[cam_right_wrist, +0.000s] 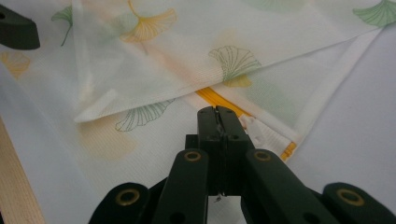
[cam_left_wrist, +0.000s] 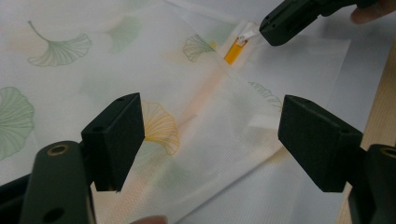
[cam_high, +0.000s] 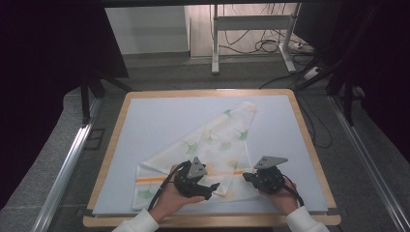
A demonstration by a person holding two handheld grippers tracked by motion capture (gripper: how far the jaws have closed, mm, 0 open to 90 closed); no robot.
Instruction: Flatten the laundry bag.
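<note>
On the pale blue mat [cam_high: 159, 116] of the wooden table [cam_high: 113, 140], seen from the high view, a thin white cloth [cam_high: 212, 140] printed with ginkgo leaves lies folded into a rough triangle, its point toward the far right and its broad base near the person. Both hands come in from the bottom edge in white sleeves: the left gripper [cam_high: 209, 187] rests over the near part of the cloth, and the right gripper [cam_high: 247, 177] sits at the cloth's near right corner, just beside it. From the left gripper view, the left gripper [cam_left_wrist: 210, 140] has its two black jaws standing wide apart above the cloth [cam_left_wrist: 154, 74], with a yellow leaf and a folded edge between them but nothing pressed; farther off, the tip of the right gripper [cam_left_wrist: 261, 29] pinches a small white corner beside an orange stripe [cam_left_wrist: 233, 50]. From the right gripper view, the right gripper [cam_right_wrist: 218, 113] has its jaws pressed together, clamped on the hem of the cloth [cam_right_wrist: 154, 51] where the orange stripe [cam_right_wrist: 219, 101] runs under the folded top layer, and one jaw of the left gripper [cam_right_wrist: 16, 31] juts in at the upper left.
</note>
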